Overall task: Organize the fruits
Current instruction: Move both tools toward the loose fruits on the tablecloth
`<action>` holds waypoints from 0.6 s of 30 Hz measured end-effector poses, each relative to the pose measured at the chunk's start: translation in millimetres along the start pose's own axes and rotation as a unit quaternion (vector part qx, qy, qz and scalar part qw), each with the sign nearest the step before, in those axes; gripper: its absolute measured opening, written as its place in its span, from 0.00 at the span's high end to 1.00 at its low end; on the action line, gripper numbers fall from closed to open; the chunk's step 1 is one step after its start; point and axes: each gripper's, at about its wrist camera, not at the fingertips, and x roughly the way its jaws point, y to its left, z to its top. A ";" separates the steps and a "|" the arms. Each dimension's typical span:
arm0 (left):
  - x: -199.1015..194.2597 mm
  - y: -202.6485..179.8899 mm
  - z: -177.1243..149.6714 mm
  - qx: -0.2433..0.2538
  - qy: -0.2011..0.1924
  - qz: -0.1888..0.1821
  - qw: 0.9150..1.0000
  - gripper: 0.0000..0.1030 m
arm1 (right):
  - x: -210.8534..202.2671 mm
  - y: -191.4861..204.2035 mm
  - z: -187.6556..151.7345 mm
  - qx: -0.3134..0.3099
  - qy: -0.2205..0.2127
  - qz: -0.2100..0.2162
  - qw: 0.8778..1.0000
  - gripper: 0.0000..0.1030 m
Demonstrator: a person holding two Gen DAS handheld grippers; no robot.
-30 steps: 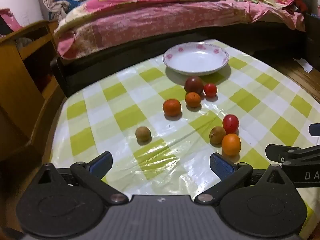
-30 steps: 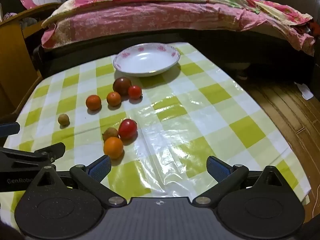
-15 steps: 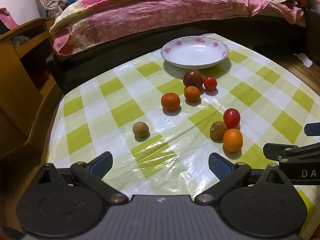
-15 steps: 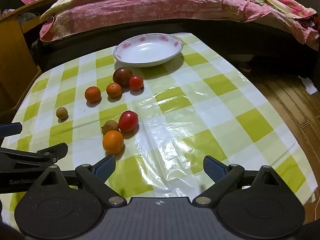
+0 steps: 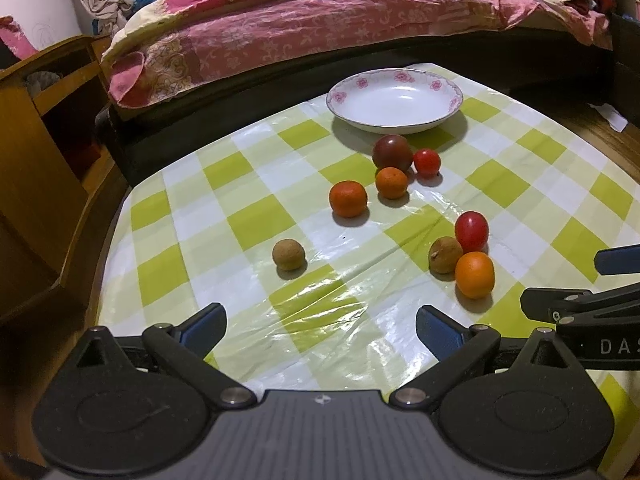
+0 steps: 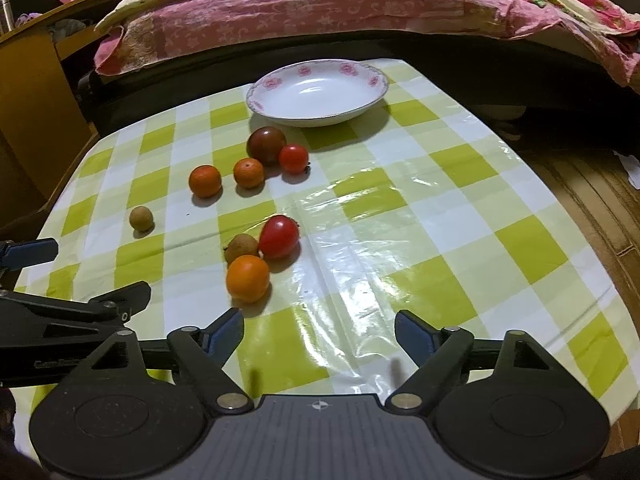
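Observation:
Several small fruits lie on a green-checked tablecloth [image 5: 248, 224]. A white flowered plate [image 5: 394, 100] stands empty at the far side; it also shows in the right wrist view [image 6: 318, 92]. Near it lie a dark plum [image 5: 392, 153], a small red tomato [image 5: 427, 162] and two small oranges [image 5: 391, 182] [image 5: 348, 198]. A brown longan [image 5: 288, 254] lies alone. Nearer, a red tomato [image 6: 279, 237], a brown longan [image 6: 241, 247] and an orange [image 6: 247, 278] touch in a cluster. My left gripper [image 5: 320, 326] is open and empty. My right gripper [image 6: 319, 338] is open and empty, close behind the orange.
A bed with a pink quilt [image 5: 340, 20] runs along the far side of the table. A wooden cabinet [image 5: 44, 128] stands at the left. Wooden floor [image 6: 592, 184] lies to the right. The right gripper shows at the right edge of the left wrist view [image 5: 580, 304].
Both grippers have moved forward and lower toward the fruit. The right gripper has come closer to the orange cluster. No fruit has moved.

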 end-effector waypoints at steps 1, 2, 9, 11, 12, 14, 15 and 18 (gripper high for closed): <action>0.4 1.6 -0.1 -0.002 0.000 -0.001 1.000 0.00 | 0.4 1.2 0.4 -0.001 0.001 0.003 1.000 0.25; 0.7 3.4 -0.1 -0.002 0.000 -0.002 1.000 0.00 | 1.3 2.0 1.3 -0.001 0.002 0.006 1.000 0.26; 0.9 4.2 0.5 0.033 -0.007 0.008 0.999 0.00 | 10.6 9.6 9.5 -0.016 0.011 0.035 0.999 0.38; 1.0 6.4 3.8 0.039 -0.013 0.006 0.999 0.00 | 14.5 11.1 13.9 -0.018 0.017 0.045 0.999 0.40; 1.7 7.0 6.2 0.042 -0.016 0.004 0.999 0.00 | 16.8 11.2 16.0 -0.017 0.020 0.049 0.998 0.42; 3.7 9.7 9.8 0.049 -0.022 -0.003 0.999 0.00 | 22.6 12.2 20.8 -0.016 0.028 0.058 0.998 0.44; 5.6 12.8 11.0 0.050 -0.025 -0.010 0.998 0.00 | 25.0 13.5 22.3 -0.018 0.031 0.059 0.998 0.44; 18.4 21.7 13.3 0.046 -0.014 -0.020 0.999 0.00 | 31.8 19.9 26.0 -0.028 0.040 0.066 0.997 0.48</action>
